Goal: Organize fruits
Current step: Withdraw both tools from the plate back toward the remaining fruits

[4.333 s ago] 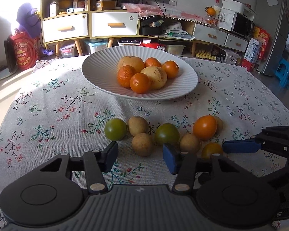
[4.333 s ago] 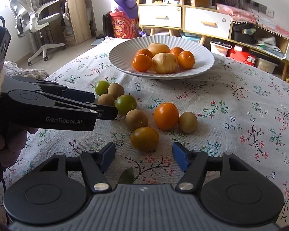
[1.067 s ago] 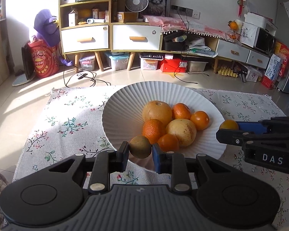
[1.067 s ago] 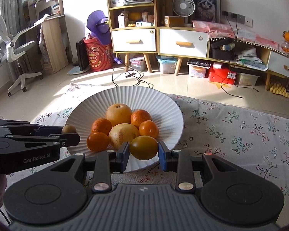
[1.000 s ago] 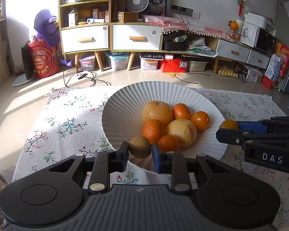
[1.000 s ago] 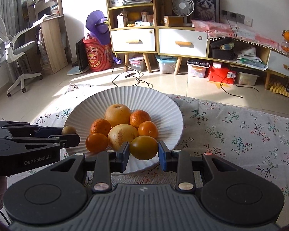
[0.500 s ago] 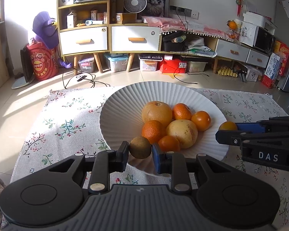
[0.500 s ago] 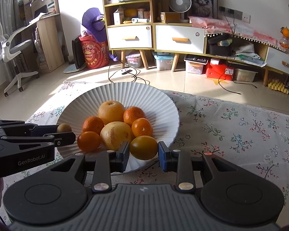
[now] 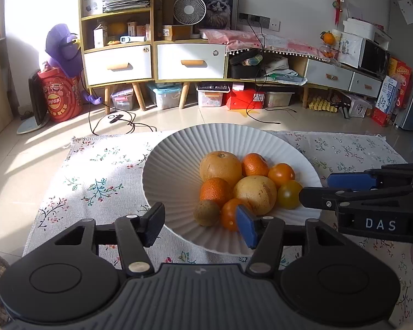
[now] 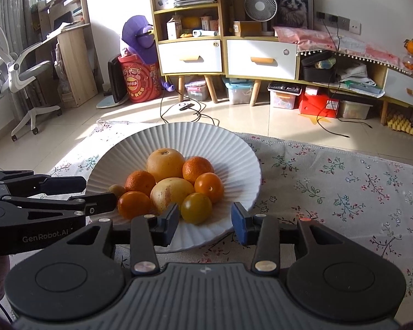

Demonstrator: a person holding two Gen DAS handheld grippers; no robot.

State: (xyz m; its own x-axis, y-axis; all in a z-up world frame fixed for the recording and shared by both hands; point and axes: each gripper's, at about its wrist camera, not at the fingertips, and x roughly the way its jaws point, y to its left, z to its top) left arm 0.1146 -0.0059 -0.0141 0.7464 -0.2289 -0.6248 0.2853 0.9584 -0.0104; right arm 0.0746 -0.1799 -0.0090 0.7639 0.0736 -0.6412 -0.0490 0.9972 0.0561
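Eight fruits in one white plate point(image 9: 162, 176).

"DAS" reads on the right gripper point(image 10: 203, 223), "GenRobot.AI" on the left gripper point(image 9: 201, 223); both have just spread their fingers, gripping nothing, the small brown fruit point(image 9: 206, 212) and yellow-green fruit point(image 10: 196, 208) lying in the plate.

White fan point(image 9: 189, 9) tops the cabinet point(image 9: 154, 60) (cat picture point(image 9: 218, 7) beside).

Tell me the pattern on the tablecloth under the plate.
The tablecloth is pale with small scattered flower sprigs; the right wrist view shows it best.
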